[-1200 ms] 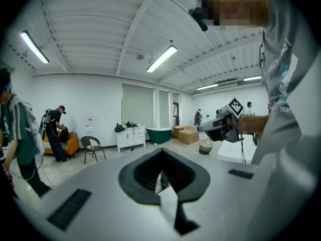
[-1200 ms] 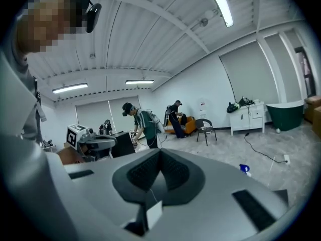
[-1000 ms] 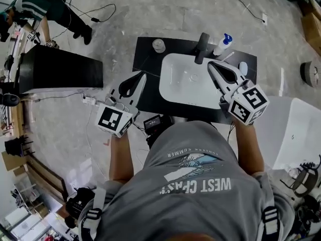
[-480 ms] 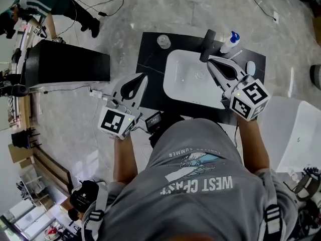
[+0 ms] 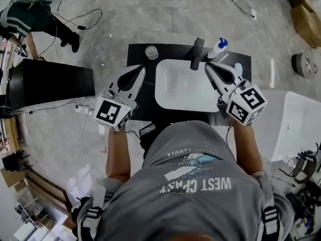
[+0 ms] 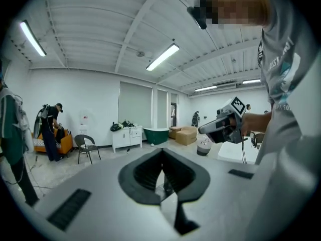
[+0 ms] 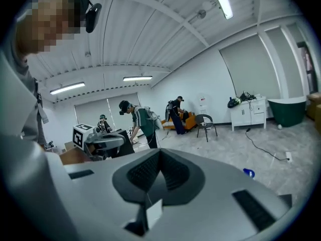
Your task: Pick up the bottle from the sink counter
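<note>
You are holding your right gripper [image 7: 159,157] with its jaws pressed together and nothing sitting between them. Just over its grey body, low on the right, the blue top of the bottle [image 7: 249,172] is peeking out. On the left, your left gripper [image 7: 122,140] is showing side-on with its marker cube. Farther back, a person in a green and white top [image 7: 136,123] is leaning forward, a chair [image 7: 205,125] is standing on the floor, and a white cabinet [image 7: 247,112] is sitting against the far wall.

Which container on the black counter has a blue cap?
The white plastic bottle right of the black faucet; the clear round jar on the left has none.
</note>
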The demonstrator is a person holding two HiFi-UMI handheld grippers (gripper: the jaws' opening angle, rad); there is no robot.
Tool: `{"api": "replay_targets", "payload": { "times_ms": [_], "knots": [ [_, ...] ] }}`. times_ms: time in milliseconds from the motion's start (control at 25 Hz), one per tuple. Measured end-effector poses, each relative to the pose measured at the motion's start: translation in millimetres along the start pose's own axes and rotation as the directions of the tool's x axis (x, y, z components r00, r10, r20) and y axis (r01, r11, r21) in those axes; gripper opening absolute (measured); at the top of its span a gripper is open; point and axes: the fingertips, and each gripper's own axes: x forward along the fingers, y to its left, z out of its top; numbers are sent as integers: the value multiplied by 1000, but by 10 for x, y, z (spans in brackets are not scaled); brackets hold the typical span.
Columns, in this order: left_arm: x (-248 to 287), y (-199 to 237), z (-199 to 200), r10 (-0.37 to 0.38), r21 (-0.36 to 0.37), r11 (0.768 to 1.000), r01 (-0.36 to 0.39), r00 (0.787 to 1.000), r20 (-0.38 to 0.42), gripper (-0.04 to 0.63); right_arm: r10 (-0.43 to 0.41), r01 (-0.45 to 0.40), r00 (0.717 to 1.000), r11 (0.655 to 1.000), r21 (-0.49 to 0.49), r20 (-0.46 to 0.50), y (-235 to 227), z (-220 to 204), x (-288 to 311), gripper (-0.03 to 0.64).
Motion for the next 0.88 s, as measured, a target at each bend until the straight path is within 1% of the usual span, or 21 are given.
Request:
{"api": "replay_targets", "payload": {
  "times_ms": [120, 200, 480, 880],
  "knots": [
    [91, 46, -128, -27, -8, 1000, 26, 999, -23, 5, -5, 5, 1000, 1000, 8, -24, -10, -74, 109, 2],
    [87, 63, -238, -32, -35, 999, 31, 999, -37, 5, 5, -5, 1000, 1000, 13, -31, 39, -108, 162, 2],
    [177, 215, -544, -20, -78, 997, 14, 996, -82, 5, -3, 4, 998, 1000, 25, -59, 0, -179, 216, 2],
    [464, 457, -1096, -16, -103, 995, -2, 985, -174, 5, -22, 27, 994, 999, 45, -103, -78, -290, 218, 2]
  ]
}}
